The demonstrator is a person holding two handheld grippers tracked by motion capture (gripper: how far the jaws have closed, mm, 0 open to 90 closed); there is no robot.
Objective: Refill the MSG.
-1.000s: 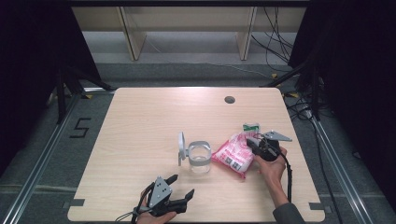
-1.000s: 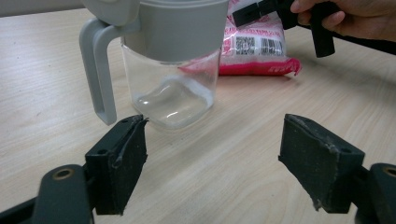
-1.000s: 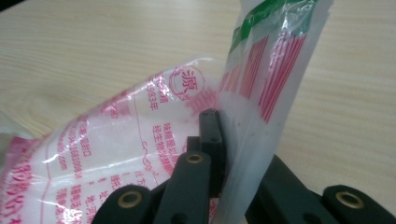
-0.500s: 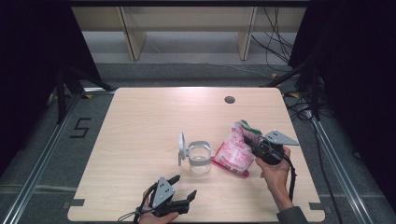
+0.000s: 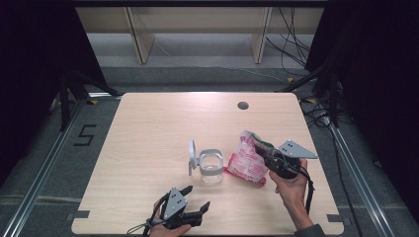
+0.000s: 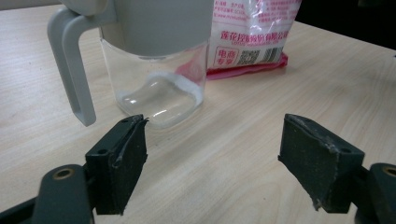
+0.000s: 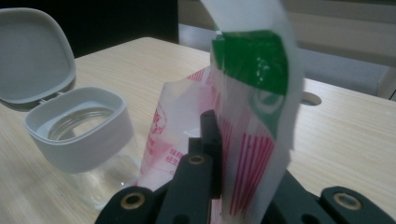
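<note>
High view: pink-and-white printed bag (image 5: 247,163), crinkled, green-topped.

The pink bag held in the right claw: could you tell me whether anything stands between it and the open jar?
Nothing visible does. The pink bag hangs beside the jar, whose lid is flipped open on the far side.

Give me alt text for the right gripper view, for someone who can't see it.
The right hand-held gripper is shut on the top edge of a pink-and-white plastic bag with a green patch, held upright above a light wooden table. To its left stands a clear jar with a grey collar, its hinged grey lid flipped open.
</note>
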